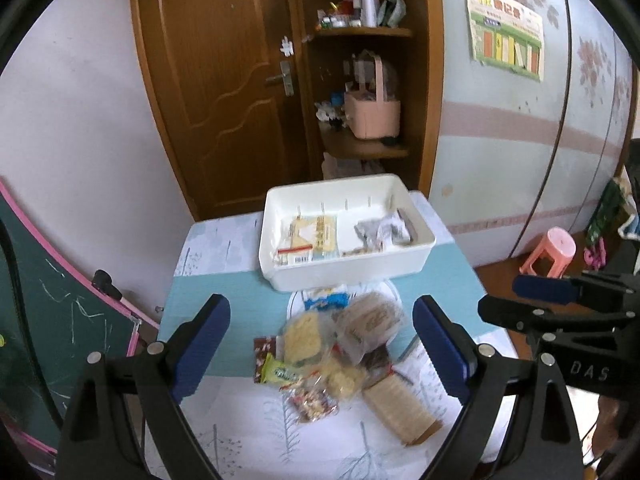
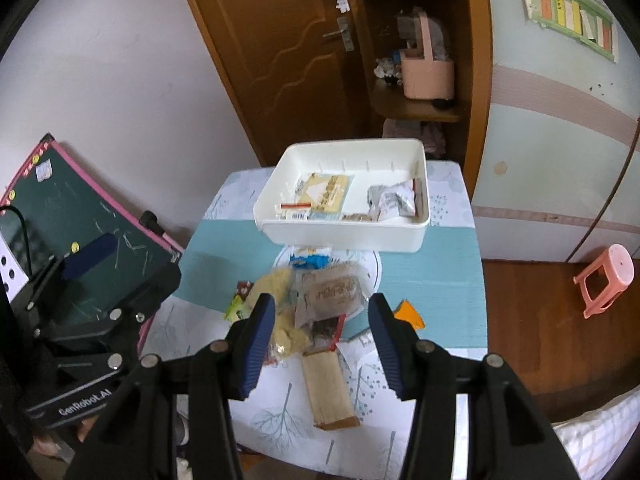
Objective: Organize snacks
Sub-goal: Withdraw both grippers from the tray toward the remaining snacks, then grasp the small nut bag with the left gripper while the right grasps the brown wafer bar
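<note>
Hovering over the snack pile (image 1: 340, 356), the left gripper (image 1: 322, 344) and right gripper (image 2: 322, 344) are held apart-jawed and empty; beyond them the bin (image 1: 416, 258) is seen.

White wall (image 1: 80, 112), wooden door (image 1: 224, 80), pink stool (image 2: 606, 280).

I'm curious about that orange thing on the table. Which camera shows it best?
The right wrist view: the orange piece lies in plain sight on the table, just beyond the right gripper. In the left wrist view, the left gripper's finger seems to hide it.
</note>
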Available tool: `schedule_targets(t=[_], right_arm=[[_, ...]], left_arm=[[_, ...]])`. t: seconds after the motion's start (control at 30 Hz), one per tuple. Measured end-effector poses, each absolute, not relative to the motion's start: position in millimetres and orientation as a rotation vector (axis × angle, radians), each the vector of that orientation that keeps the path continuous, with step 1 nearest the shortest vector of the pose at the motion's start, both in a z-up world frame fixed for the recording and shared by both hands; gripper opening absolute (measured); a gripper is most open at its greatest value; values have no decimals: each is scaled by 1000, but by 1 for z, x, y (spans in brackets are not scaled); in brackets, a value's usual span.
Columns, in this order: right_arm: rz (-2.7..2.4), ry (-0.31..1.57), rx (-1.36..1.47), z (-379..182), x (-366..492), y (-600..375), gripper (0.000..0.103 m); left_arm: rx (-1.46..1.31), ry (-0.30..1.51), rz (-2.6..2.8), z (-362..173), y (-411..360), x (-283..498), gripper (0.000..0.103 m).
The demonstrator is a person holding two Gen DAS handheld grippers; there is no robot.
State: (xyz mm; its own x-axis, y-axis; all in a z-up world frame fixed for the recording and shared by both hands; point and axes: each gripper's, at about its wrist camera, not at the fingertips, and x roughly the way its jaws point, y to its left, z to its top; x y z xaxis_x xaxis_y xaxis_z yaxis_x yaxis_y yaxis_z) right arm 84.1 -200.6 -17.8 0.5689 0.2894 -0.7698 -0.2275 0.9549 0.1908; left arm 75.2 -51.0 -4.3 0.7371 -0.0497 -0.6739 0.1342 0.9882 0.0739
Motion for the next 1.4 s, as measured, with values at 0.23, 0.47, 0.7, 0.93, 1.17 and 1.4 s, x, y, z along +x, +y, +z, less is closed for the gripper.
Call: schedule_targets(t=[0.23,0.47,0.7,0.93,1.17,1.4], right_arm=[[302,1031,44,-81,76,-195,49],[263,1215,105,-167,74,-196,49],[251,1318,117,-217,79,-183,49],[254,1342,60,-241,85,-161,51],[237,1288,-66,-246,94,-140,52],[247,1345,-76,-252,106,-132,60]], left_arm=[[94,892,-175,-64,-13,76,92],[-3,1104,-196,-138,19,89,92],[-49,1209,-240,-189,27,110,92],[-130,1324,-257,-233,25,131,87],[-235,1380,-260,-257,23,149,75],[-227,1391,-260,-265,12,155,72]])
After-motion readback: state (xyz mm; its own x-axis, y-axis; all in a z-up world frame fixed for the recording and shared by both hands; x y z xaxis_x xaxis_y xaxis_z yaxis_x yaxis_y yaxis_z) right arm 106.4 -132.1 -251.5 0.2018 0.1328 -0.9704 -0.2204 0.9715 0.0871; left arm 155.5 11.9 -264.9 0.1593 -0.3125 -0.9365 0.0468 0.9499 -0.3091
